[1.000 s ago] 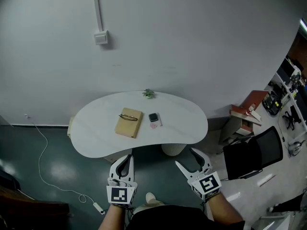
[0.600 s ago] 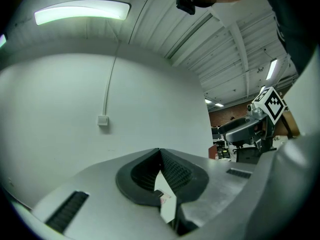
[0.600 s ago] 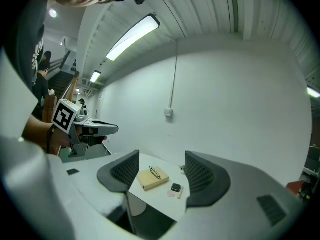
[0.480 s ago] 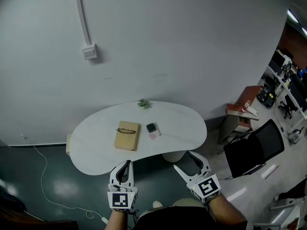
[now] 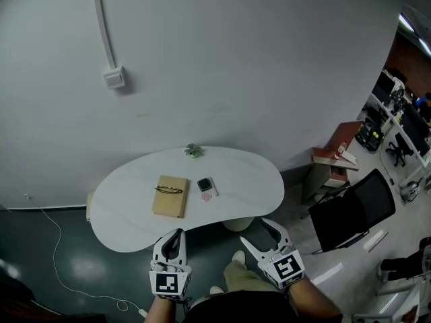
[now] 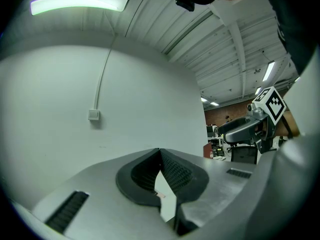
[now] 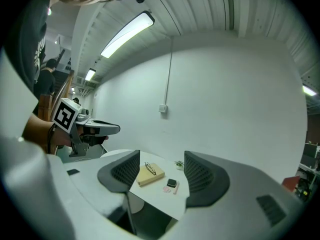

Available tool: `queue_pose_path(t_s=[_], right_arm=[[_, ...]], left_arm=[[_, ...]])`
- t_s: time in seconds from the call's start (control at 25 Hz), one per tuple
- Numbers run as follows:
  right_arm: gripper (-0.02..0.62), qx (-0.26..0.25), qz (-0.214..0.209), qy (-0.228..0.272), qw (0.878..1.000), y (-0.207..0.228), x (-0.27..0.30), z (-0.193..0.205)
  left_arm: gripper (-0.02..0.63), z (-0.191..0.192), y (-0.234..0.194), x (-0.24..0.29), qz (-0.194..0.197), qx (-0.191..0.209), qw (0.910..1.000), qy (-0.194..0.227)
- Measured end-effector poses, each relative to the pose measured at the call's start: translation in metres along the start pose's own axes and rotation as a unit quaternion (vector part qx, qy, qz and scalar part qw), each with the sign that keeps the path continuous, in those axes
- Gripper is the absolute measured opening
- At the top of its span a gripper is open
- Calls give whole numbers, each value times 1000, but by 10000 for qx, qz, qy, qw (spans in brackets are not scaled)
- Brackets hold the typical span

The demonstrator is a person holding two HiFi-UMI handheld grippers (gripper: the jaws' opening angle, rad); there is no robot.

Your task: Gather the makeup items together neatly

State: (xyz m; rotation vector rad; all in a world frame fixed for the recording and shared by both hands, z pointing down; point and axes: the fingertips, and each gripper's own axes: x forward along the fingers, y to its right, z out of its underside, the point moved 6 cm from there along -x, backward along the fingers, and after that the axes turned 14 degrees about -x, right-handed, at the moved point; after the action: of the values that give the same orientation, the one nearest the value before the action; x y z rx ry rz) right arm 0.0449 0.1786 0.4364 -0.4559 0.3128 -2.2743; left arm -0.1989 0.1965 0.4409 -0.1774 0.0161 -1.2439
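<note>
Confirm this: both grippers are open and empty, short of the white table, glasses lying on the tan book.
Wrong on one count: the left gripper is shut, jaws meeting at the tips, as the left gripper view shows. Only the right gripper is open; the rest holds.

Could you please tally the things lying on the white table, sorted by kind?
Makeup items: 3 (dark compact, pink round piece, pale stick)
Notebook: 1
Eyeglasses: 1
Small plant: 1
Total: 6
</note>
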Motion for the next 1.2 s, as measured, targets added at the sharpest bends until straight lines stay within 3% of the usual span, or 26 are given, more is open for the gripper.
queue_pose_path(t_s=[0.76,1.2], right_arm=[[293,229,-304,74,9992,97,104,32],[284,196,-457,119,9987,151,150,41]], left_arm=[[21,-8,-18,133,-150,90,9998,-61],[20,-25,-22,201,-393,183,9987,285]])
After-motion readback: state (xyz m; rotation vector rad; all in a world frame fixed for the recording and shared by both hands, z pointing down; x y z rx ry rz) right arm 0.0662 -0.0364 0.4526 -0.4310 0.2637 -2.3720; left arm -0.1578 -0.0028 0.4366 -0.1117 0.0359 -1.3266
